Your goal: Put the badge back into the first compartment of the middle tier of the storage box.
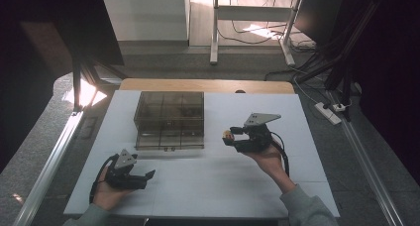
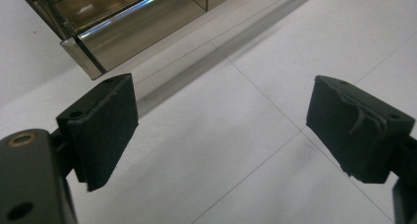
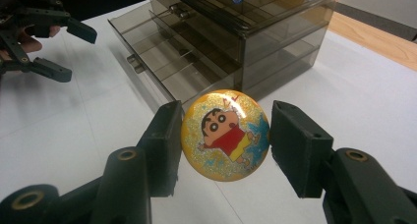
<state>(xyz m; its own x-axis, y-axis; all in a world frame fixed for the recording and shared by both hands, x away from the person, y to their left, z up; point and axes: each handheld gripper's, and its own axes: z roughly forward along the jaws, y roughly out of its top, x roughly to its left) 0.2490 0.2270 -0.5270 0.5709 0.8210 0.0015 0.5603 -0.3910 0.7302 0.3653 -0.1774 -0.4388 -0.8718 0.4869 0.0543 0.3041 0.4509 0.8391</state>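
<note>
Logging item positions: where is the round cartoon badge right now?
The badge sits between the right hand-held gripper's jaws, right of the smoky drawer box.

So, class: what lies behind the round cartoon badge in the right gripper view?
Behind the badge stands the smoky drawer box on the white table. The badge covers part of the table just behind it.

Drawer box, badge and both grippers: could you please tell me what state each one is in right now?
drawer box: upright on the table, drawers pushed in.
badge: held between the right gripper's jaws, picture side facing that gripper's camera.
right gripper: shut on the badge, beside the box.
left gripper: open, holding nothing, over the white table.
</note>
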